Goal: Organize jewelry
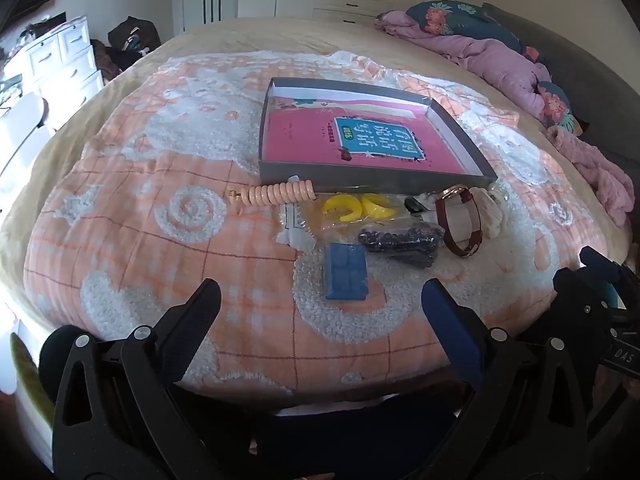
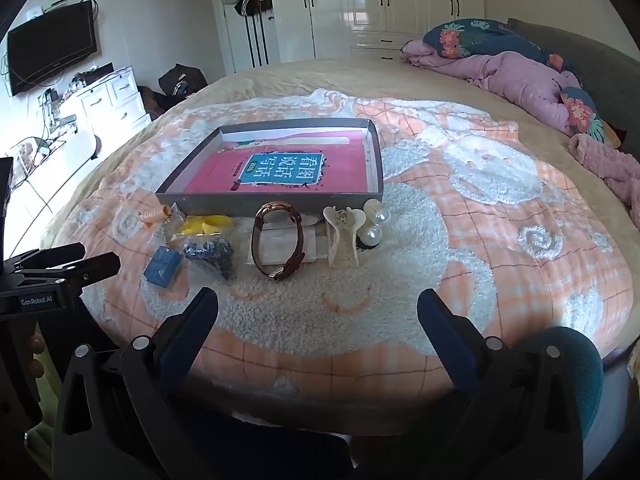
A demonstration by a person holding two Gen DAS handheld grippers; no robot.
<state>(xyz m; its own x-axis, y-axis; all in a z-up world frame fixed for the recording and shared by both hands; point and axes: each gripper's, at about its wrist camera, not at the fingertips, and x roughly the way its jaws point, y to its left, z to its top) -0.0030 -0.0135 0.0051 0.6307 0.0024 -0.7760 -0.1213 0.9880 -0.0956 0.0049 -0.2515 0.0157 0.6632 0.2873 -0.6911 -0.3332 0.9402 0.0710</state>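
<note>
Jewelry [image 2: 276, 240] beside tray [image 2: 264, 202] — both grippers [image 1: 320, 308] [image 2: 318, 312] agape

A black TV [image 2: 52, 46] hangs at ten o'clock, white closet doors [image 2: 384, 0] at twelve, purple blanket [image 2: 516, 74] at two.

On the teal label [image 2: 280, 172] of the pink book [image 2: 344, 168] inside the grey tray [image 2: 264, 200]: large white characters 看图说话写话, readable in both views, upside down in the left wrist one; smaller print beside that label too small to read. On the left gripper [image 2: 60, 268], left of the tray in the right wrist view: "GenRobot.AI" in white on its black body. On the right gripper [image 1: 600, 276], right of the tray in the left wrist view: "DAS" in white, cut off at the edge.
</note>
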